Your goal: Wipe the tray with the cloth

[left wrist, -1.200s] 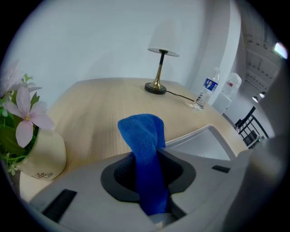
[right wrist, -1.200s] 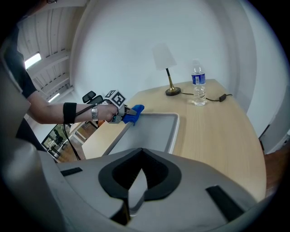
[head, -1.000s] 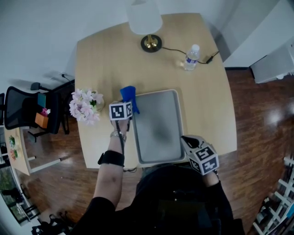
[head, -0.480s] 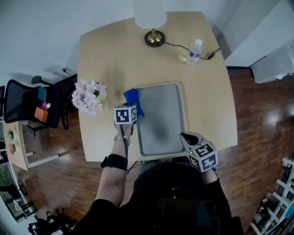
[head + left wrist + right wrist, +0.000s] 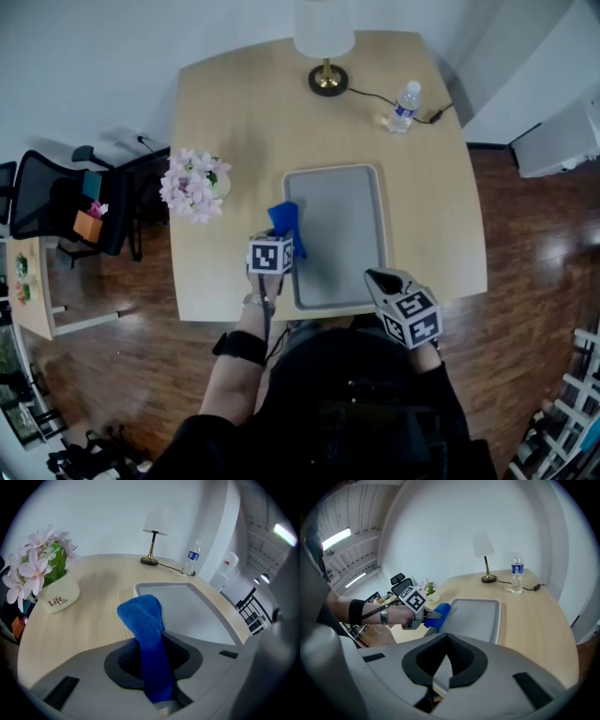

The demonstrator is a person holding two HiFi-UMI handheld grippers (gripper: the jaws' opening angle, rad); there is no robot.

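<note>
A grey tray point(image 5: 342, 216) lies lengthwise on the light wooden table point(image 5: 234, 112). My left gripper point(image 5: 281, 242) is shut on a blue cloth point(image 5: 285, 221), which hangs over the tray's left rim near its middle. In the left gripper view the cloth point(image 5: 143, 618) stands up between the pads, with the tray point(image 5: 187, 611) just ahead. My right gripper point(image 5: 373, 277) is at the tray's near right corner, jaws together and nothing seen between them. The right gripper view shows the left gripper point(image 5: 423, 616) and the cloth point(image 5: 439, 612) at the tray point(image 5: 476, 616).
A pot of pink flowers point(image 5: 192, 185) stands left of the tray. A lamp point(image 5: 325, 75) and a water bottle point(image 5: 403, 106) with a black cable are at the far end. An office chair point(image 5: 52, 220) is beyond the table's left edge.
The left gripper has carried the cloth from the tray's far left corner back along its left rim toward me. The right gripper has stayed at the near right corner.
</note>
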